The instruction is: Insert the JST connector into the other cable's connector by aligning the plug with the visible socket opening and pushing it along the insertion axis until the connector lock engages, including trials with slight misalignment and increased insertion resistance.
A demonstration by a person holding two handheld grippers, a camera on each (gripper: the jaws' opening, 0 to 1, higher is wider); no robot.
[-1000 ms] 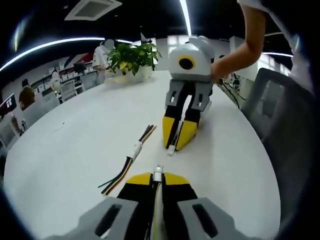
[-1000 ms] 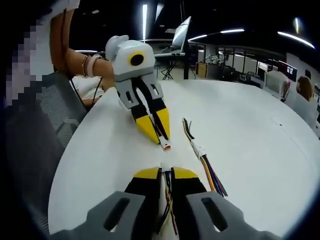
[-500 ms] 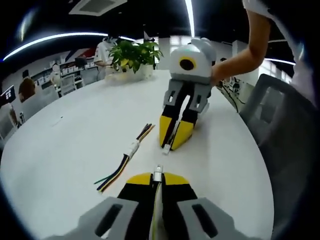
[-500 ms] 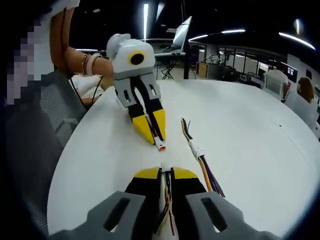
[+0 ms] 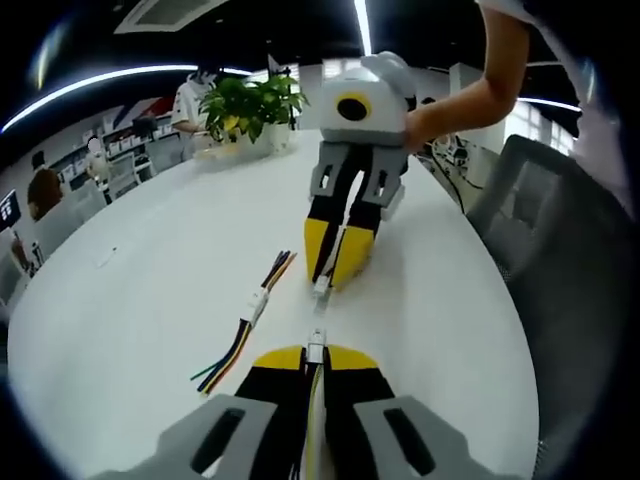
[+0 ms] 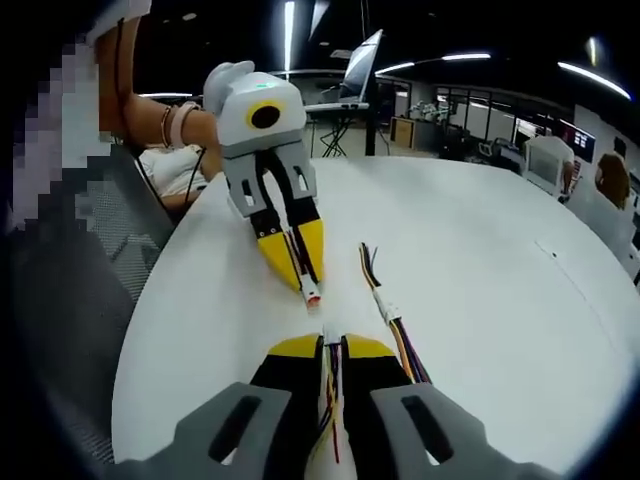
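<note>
Left claw (image 5: 315,352) clamped a plug (image 5: 316,345), right claw (image 6: 328,345) clamped a socket (image 6: 325,335), mostly hidden between its jaws. Tips nearly met above the bench (image 5: 130,300).

Connector (image 5: 316,352) detail too small; wires hidden between left tongs (image 5: 316,362).

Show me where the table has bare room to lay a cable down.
The white table is bare past the loose cable, out toward its far edge, and between that cable and the potted plant. It is crowded where the left gripper and right gripper meet tip to tip.
</note>
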